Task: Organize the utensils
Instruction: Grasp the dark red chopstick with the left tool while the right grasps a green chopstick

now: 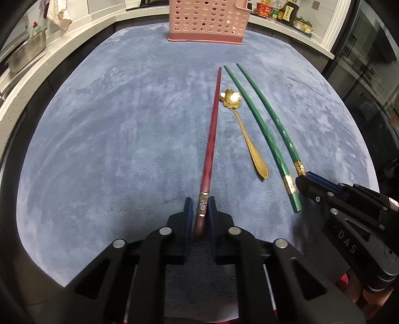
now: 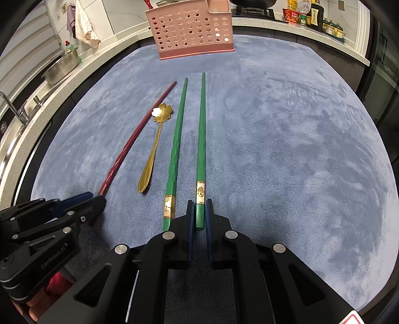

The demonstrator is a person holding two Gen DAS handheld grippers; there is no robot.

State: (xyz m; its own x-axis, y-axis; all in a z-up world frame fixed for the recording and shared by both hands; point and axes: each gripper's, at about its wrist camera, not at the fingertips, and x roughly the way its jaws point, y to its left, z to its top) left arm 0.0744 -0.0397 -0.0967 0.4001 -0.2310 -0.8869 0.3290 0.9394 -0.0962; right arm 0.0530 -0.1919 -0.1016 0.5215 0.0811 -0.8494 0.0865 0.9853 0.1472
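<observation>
A red chopstick lies on the blue-grey cloth, pointing toward the pink perforated basket. My left gripper is shut on its banded near end. To its right lie a gold flower-bowl spoon and two green chopsticks. In the right wrist view my right gripper is shut on the near end of the right green chopstick. The other green chopstick lies free just left of it, beside the spoon. The left gripper shows there at the red chopstick.
The blue-grey cloth covers the worktop. The basket stands upright at its far edge. A white counter behind holds a metal colander on the left and bottles and jars on the right. A towel hangs far left.
</observation>
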